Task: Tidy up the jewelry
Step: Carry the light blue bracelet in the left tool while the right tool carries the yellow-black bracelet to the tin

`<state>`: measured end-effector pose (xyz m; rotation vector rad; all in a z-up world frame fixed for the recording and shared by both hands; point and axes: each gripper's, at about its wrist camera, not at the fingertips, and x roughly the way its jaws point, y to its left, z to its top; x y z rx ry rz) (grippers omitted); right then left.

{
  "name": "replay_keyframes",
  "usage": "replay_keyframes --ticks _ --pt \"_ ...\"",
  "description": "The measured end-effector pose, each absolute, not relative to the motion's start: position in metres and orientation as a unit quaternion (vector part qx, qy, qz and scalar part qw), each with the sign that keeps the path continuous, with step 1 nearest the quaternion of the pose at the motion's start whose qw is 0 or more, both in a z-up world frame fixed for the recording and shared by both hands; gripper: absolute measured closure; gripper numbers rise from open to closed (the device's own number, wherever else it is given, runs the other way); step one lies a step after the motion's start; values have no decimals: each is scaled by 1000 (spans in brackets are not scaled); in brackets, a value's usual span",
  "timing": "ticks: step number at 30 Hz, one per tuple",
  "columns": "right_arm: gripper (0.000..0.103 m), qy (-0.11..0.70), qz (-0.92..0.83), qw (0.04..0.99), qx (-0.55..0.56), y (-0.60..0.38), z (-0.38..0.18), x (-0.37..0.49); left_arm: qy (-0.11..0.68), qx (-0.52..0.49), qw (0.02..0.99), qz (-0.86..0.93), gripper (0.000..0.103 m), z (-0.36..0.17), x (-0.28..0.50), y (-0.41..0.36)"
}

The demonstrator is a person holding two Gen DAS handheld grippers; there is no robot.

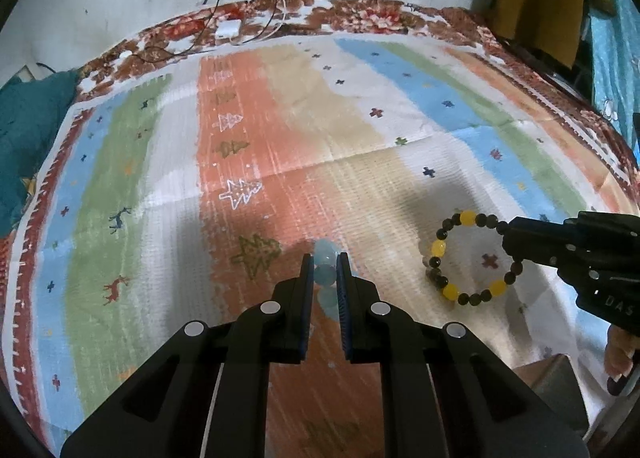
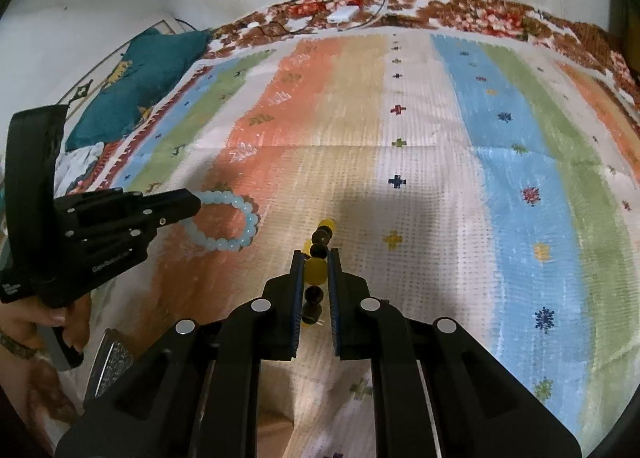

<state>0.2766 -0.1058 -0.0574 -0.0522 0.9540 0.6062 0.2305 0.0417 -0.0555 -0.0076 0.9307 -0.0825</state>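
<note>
Both bracelets are being picked up off the striped blanket (image 1: 360, 130) on the bed. That is the step going on now.

The left hand-held gripper (image 1: 325, 270) is pinching the pale blue bracelet (image 2: 230, 224). Its 2 fingers (image 1: 306, 278) are pressed tight on the beads. In the right wrist view the blue bracelet hangs as a loop just above the orange stripe of the blanket.

The right hand-held gripper (image 2: 316, 270) is pinching the yellow and dark bracelet (image 1: 468, 256). A big yellow bead sits right between its fingers. In the left wrist view this bracelet is a round loop over the white part of the blanket, to the right of the blue bracelet.

A small box (image 2: 110, 362) shows at the near edge of the blanket, below the blue bracelet. I think the bracelets may go there, but I cannot tell what it is for sure.

Next, each hand should carry its bracelet to its resting place, keep the pinch tight so no loop slips, and keep the 2 loops apart so they do not tangle.
</note>
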Motion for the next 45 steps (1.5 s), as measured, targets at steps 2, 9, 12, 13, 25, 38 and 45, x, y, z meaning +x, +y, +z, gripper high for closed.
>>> replay_keyframes --ticks 2,9,12,13,25,38,45 --pt "90 447 292 845 -23 -106 -55 273 444 -5 895 -38 92 -50 226 41" --pt "91 428 297 853 -21 -108 -38 260 435 -8 900 -38 92 -38 211 39" --pt "90 413 304 858 -20 -108 -29 251 426 -11 904 -37 92 -30 203 39" --pt "91 408 306 860 -21 -107 -26 248 422 -14 906 -38 92 -28 199 38" --pt "91 363 332 871 -9 -112 -5 222 389 -17 920 -48 92 -3 162 27" --pt "91 335 345 877 -7 -118 6 199 372 -10 927 -38 92 5 134 22" --pt "91 325 360 874 -6 -121 12 185 362 -16 931 -37 92 9 122 21"
